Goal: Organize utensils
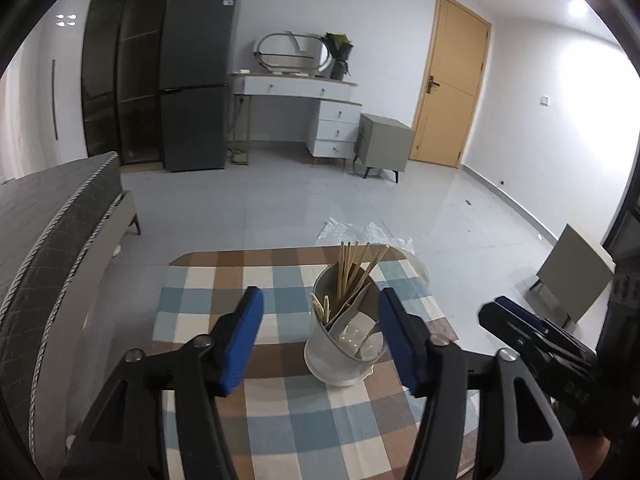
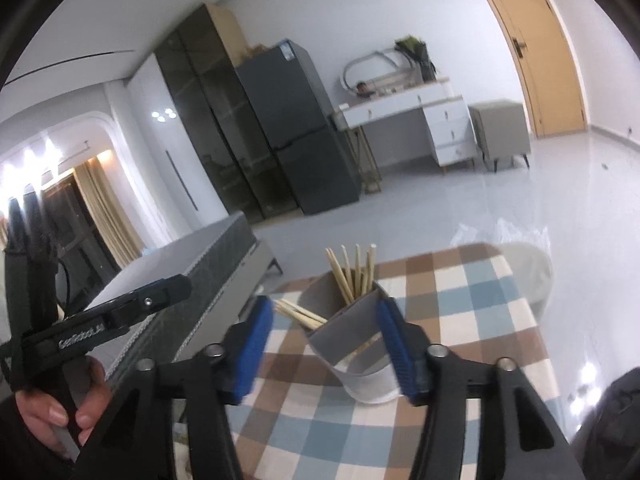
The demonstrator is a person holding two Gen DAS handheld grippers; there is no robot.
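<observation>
Left hand-held gripper (image 1: 320, 334) wide apart, empty | right hand-held gripper (image 2: 326, 346) wide apart, straddling utensil holder (image 2: 362, 354)

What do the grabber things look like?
Both look alike: the left gripper and right gripper have shiny black plastic arms with silver bolts, and their jaws carry bright blue ribbed pads. The left one's side has white lettering, a thin black cable behind it, and a bare hand holding its handle.
</observation>
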